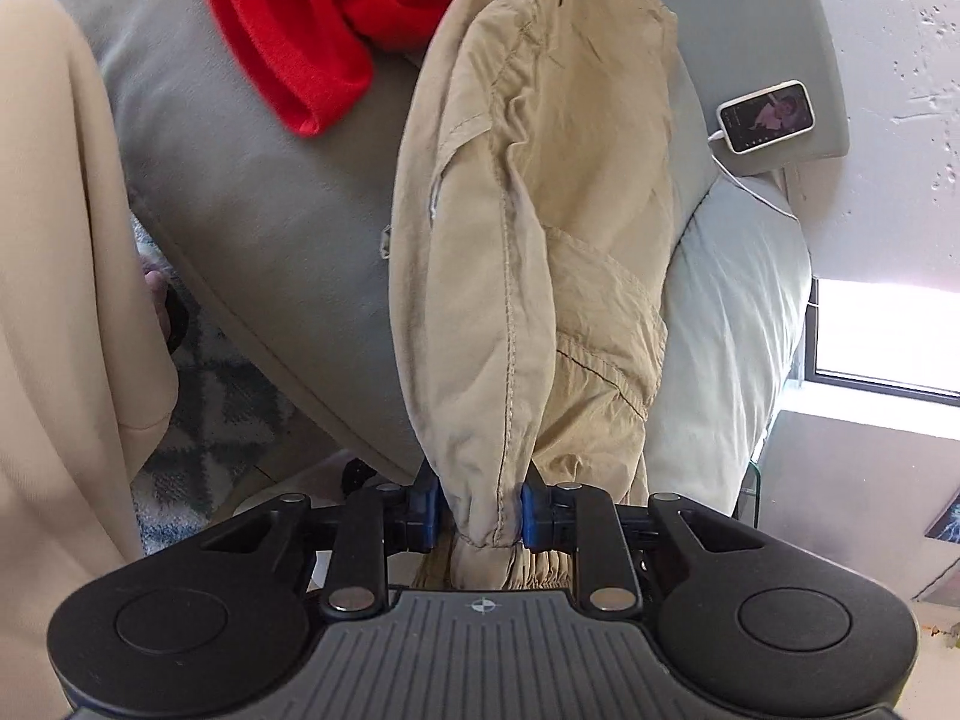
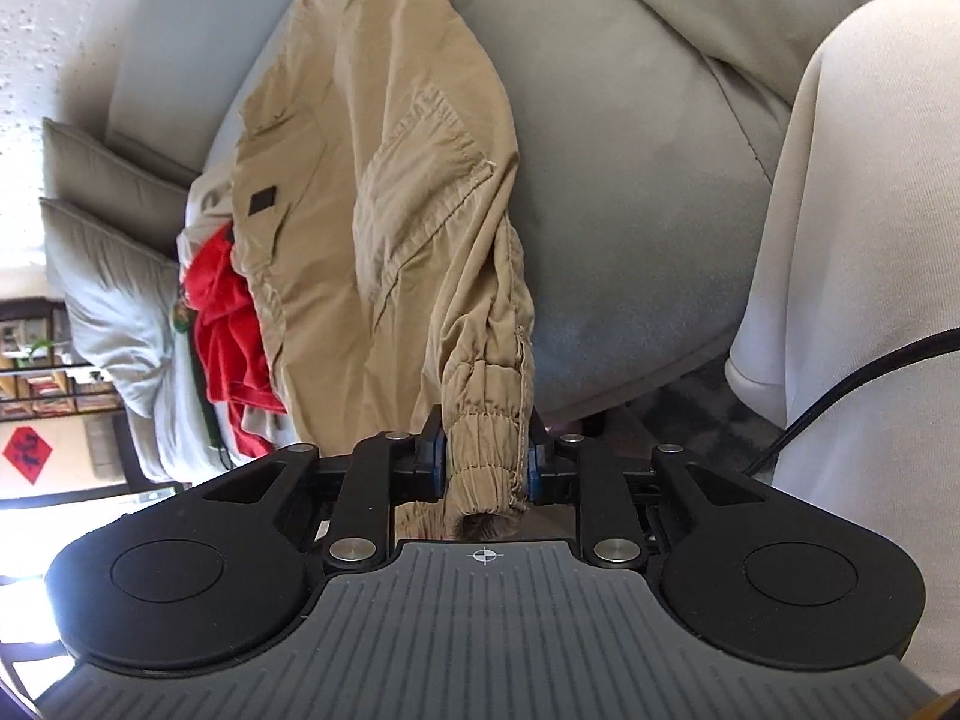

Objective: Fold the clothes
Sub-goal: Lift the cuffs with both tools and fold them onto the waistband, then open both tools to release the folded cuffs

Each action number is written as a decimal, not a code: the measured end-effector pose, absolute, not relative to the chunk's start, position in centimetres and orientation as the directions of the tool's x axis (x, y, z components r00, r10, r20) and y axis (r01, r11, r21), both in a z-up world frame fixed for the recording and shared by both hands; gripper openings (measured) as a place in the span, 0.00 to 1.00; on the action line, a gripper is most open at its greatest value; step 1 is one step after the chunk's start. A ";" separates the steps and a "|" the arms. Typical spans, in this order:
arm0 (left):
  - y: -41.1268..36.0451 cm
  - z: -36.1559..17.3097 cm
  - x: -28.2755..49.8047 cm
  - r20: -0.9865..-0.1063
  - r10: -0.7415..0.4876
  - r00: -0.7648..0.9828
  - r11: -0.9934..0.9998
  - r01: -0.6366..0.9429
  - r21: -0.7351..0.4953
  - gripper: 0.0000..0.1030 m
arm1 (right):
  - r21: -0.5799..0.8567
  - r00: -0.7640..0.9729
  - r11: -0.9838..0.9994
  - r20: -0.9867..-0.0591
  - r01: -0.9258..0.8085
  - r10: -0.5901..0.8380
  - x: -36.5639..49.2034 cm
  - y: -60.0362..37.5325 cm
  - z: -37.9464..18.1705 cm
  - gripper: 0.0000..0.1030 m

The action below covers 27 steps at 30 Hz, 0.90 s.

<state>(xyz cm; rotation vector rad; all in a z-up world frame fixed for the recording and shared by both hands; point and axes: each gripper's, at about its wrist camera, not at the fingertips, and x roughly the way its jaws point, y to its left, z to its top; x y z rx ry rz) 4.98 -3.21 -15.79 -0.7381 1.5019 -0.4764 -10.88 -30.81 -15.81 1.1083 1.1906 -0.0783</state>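
Left gripper (image 1: 479, 507): blue-padded fingers (image 1: 427, 504) closed narrow, clamping a bunched end of the khaki jacket (image 1: 528, 192); a gathered elastic cuff shows just behind the pinch. From the clamp the jacket runs forward and lies draped over the grey sofa (image 1: 258, 204). Right gripper (image 2: 485, 468): fingers (image 2: 437, 462) likewise closed, gripping the elasticated cuff (image 2: 486, 450) of a jacket sleeve (image 2: 444, 180); cuff opening faces the camera. In the right wrist view the jacket body spreads across the sofa seat (image 2: 630, 180), a small dark patch (image 2: 262, 201) visible on its front. Red garment (image 1: 312, 18) lies crumpled on the sofa, touching the jacket's left edge in the left view; in the right view it sits partly under the jacket, beside the grey cushions (image 2: 108, 276). Smartphone (image 1: 768, 116), screen lit, white cable attached, rests on the sofa arm, well apart from the jacket. Person's cream trouser leg (image 2: 852, 228) at frame edge; patterned rug (image 1: 210, 408) below the sofa.
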 end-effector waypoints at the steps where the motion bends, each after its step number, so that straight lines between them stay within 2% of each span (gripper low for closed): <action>1: -3.2 -15.0 5.1 -0.713 -0.699 0.054 0.702 -0.136 -0.699 0.22 | 0.647 0.441 0.511 -0.761 0.566 0.476 -10.8 -30.9 -15.2 0.24; 6: -2.9 -12.4 6.2 -0.703 -0.704 0.101 0.699 -0.073 -0.711 0.25 | 0.670 0.478 0.525 -0.743 0.525 0.469 -10.0 -31.2 -12.1 0.26; 11: -2.9 -11.9 9.2 -0.701 -0.701 0.129 0.681 -0.170 -0.712 0.26 | 0.683 0.498 0.530 -0.730 0.502 0.468 -6.7 -31.2 -10.0 0.26; 13: -3.2 -11.4 10.4 -0.707 -0.691 0.151 0.682 -0.188 -0.707 0.33 | 0.690 0.514 0.526 -0.723 0.498 0.462 -4.9 -31.1 -9.6 0.26; 14: -3.4 -10.9 11.1 -0.713 -0.681 0.166 0.692 -0.173 -0.701 0.41 | 0.693 0.524 0.524 -0.719 0.495 0.456 -3.9 -31.2 -9.3 0.27; 15: -3.8 -10.4 11.9 -0.720 -0.670 0.181 0.704 -0.153 -0.693 0.55 | 0.697 0.535 0.522 -0.715 0.493 0.450 -2.9 -31.3 -9.1 0.27; 17: -4.3 -8.9 13.4 -0.734 -0.640 0.227 0.739 -0.083 -0.669 0.69 | 0.703 0.556 0.517 -0.707 0.487 0.437 -1.0 -31.4 -8.7 0.27; 19: -5.2 -7.4 14.9 -0.735 -0.601 0.315 0.780 0.029 -0.626 0.72 | 0.710 0.577 0.513 -0.698 0.482 0.424 1.0 -31.5 -8.2 0.28; 20: -5.6 -6.5 15.6 -0.728 -0.576 0.373 0.803 0.087 -0.590 0.77 | 0.712 0.589 0.514 -0.694 0.478 0.414 2.0 -31.5 -8.0 0.31; 21: -5.5 -5.9 15.7 -0.721 -0.554 0.417 0.819 0.117 -0.562 0.82 | 0.707 0.606 0.529 -0.694 0.470 0.389 3.2 -31.6 -7.9 0.39; 22: -5.2 -5.6 15.6 -0.714 -0.533 0.454 0.833 0.135 -0.537 0.82 | 0.701 0.624 0.543 -0.692 0.462 0.364 4.5 -31.7 -7.8 0.47; 23: -4.9 -5.2 15.6 -0.705 -0.512 0.491 0.847 0.151 -0.510 0.82 | 0.695 0.641 0.557 -0.689 0.454 0.338 5.7 -31.8 -7.7 0.49; 25: -4.3 -4.4 15.4 -0.680 -0.471 0.563 0.872 0.180 -0.455 0.83 | 0.694 0.665 0.582 -0.675 0.424 0.319 7.2 -32.0 -7.1 0.61; 27: -3.7 -3.6 15.3 -0.646 -0.429 0.631 0.896 0.204 -0.395 0.83 | 0.727 0.692 0.586 -0.628 0.358 0.356 7.5 -32.3 -6.4 0.79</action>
